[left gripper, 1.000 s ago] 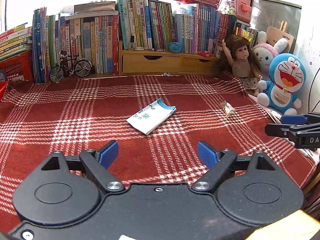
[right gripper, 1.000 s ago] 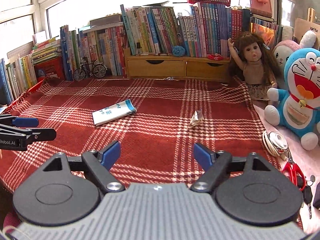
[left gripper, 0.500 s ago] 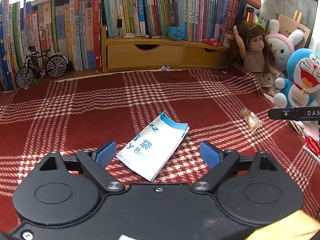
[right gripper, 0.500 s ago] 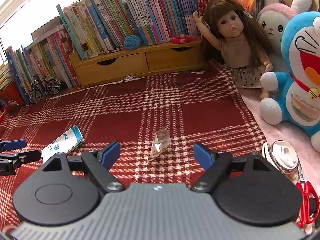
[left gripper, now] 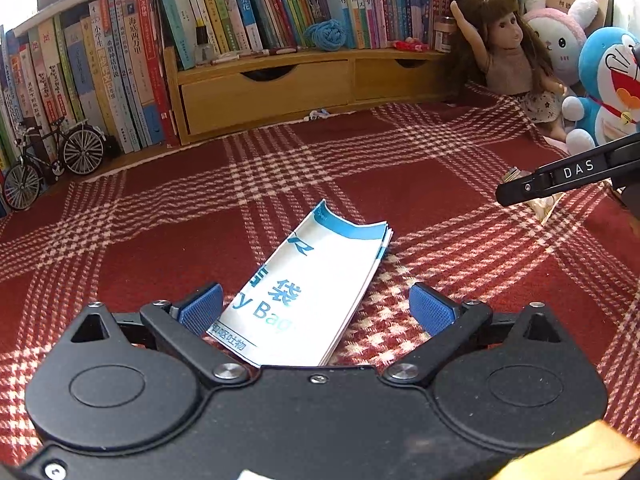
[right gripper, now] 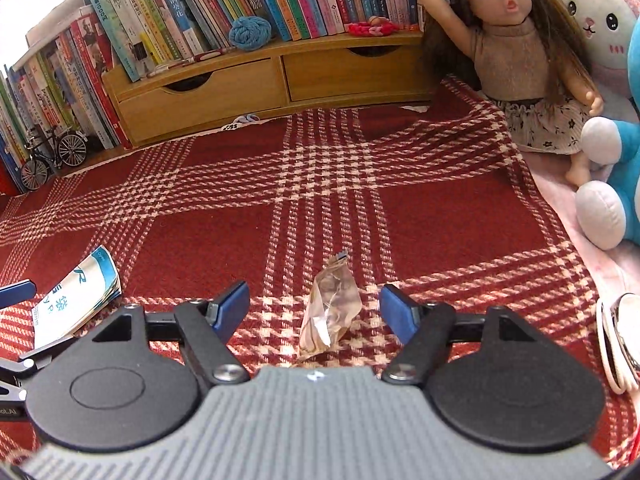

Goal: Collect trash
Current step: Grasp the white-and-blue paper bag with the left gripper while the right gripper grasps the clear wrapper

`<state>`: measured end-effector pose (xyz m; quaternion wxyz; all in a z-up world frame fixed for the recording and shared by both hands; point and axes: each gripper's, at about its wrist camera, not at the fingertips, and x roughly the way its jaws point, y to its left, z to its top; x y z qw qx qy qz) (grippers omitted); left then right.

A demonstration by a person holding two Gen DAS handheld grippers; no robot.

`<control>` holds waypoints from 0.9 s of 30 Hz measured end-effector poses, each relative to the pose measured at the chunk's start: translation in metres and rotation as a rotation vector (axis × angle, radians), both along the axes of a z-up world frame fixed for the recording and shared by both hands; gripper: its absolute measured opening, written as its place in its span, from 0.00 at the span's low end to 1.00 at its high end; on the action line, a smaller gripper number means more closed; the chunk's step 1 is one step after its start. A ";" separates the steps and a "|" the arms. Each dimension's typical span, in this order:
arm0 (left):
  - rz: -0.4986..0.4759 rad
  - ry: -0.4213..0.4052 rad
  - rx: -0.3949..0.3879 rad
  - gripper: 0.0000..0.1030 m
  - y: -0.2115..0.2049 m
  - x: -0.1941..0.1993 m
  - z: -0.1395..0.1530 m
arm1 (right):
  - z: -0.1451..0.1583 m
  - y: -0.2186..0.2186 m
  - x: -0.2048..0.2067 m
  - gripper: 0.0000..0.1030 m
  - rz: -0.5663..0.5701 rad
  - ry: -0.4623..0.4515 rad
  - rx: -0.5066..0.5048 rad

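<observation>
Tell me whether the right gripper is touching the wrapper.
Apart. In the right wrist view the wrapper lies on the cloth between the open fingers of the right gripper, with plaid showing on both sides.

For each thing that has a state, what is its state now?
left tongs: open, straddling the paper bag
right tongs: open, straddling the wrapper
paper bag: flat on the cloth, ungrasped
wrapper: crumpled, lying on the cloth, ungrasped
drawers: closed
doll: sitting, one arm raised

2 low wrist views close over plaid cloth (left gripper: 160,248), facing the bookshelf (right gripper: 240,76), sharing the white bag (left gripper: 316,292)
</observation>
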<state>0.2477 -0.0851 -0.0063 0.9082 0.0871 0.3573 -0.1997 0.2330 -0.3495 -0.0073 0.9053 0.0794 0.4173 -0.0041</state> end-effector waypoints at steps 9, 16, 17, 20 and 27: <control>-0.008 -0.002 -0.002 0.45 -0.005 -0.011 0.005 | 0.005 0.002 -0.009 0.24 0.007 -0.031 0.014; 0.015 -0.003 -0.015 0.24 -0.002 -0.020 0.015 | 0.018 0.002 -0.025 0.20 0.011 -0.063 0.039; 0.016 -0.003 -0.017 0.23 -0.001 -0.023 0.017 | 0.021 0.002 -0.029 0.20 0.015 -0.070 0.044; 0.022 -0.024 -0.008 0.06 0.000 -0.034 0.022 | 0.030 0.004 -0.039 0.20 0.030 -0.086 0.050; 0.028 -0.043 -0.019 0.05 0.005 -0.066 0.038 | 0.047 0.013 -0.071 0.20 0.073 -0.110 0.050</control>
